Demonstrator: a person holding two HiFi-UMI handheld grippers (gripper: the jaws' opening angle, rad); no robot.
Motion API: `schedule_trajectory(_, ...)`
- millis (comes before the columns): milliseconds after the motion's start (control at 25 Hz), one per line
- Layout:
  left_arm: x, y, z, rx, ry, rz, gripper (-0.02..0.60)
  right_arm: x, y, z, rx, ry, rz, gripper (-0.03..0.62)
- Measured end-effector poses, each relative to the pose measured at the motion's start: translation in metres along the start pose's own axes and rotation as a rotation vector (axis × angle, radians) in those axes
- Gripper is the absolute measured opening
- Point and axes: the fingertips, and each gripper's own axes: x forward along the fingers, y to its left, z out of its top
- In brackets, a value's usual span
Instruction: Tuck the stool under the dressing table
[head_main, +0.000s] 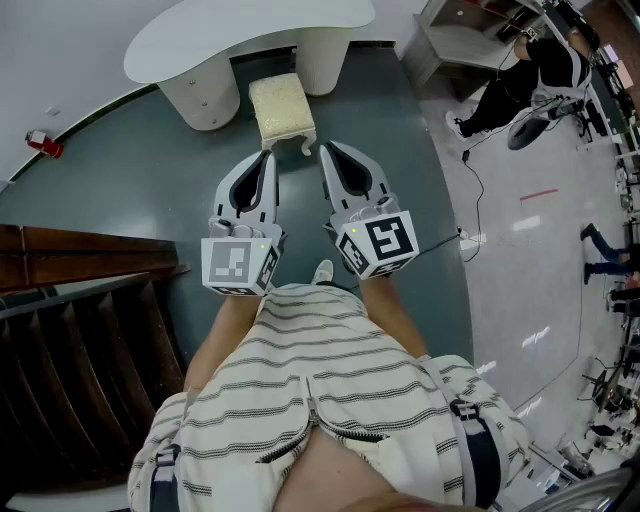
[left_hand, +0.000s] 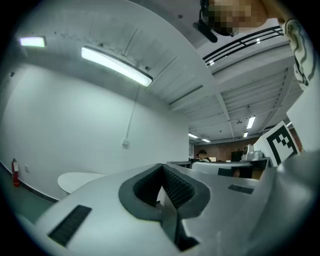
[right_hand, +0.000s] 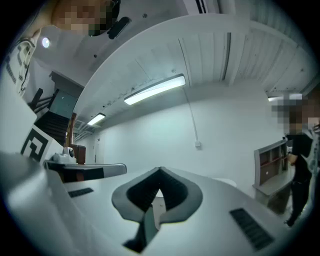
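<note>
Stool (head_main: 281, 108) parked right at the dressing table (head_main: 250, 35), both grippers clenched on nothing

So the cream-cushioned stool sits on the grey-green floor (head_main: 150, 190) between the two chunky white legs of the dressing table. Its far edge is up at the rim of the curved top and most of the cushion shows in front of it. The left gripper (head_main: 267, 155) and right gripper (head_main: 326, 150) are held level, side by side, pointing at the stool's near end. Both sets of fingers are squeezed together and there's nothing between them. The tips are just beside the stool's near legs, but I honestly can't tell if either one touches. Off to the left there's a dark wooden staircase (head_main: 80, 300) and a little red fire extinguisher (head_main: 42, 143) by the wall.
</note>
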Motion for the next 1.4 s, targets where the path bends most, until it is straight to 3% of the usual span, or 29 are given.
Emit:
schedule_trajectory(480, 0.004, -0.012, -0.005, 0.009, 0.01, 0.022, 0.006, -0.013, -0.01, 0.001, 0.024, -0.014, 0.019, 0.011)
schedule_trajectory(1000, 0.019, -0.045, -0.013, 0.025, 0.006, 0.115, 0.006, -0.034, -0.052, -0.007, 0.041, -0.004, 0.067, 0.011)
schedule_trajectory(1400, 0.02, -0.043, -0.053, -0.003, 0.067, 0.168, 0.006, -0.026, -0.066, -0.037, 0.059, 0.054, 0.059, 0.012)
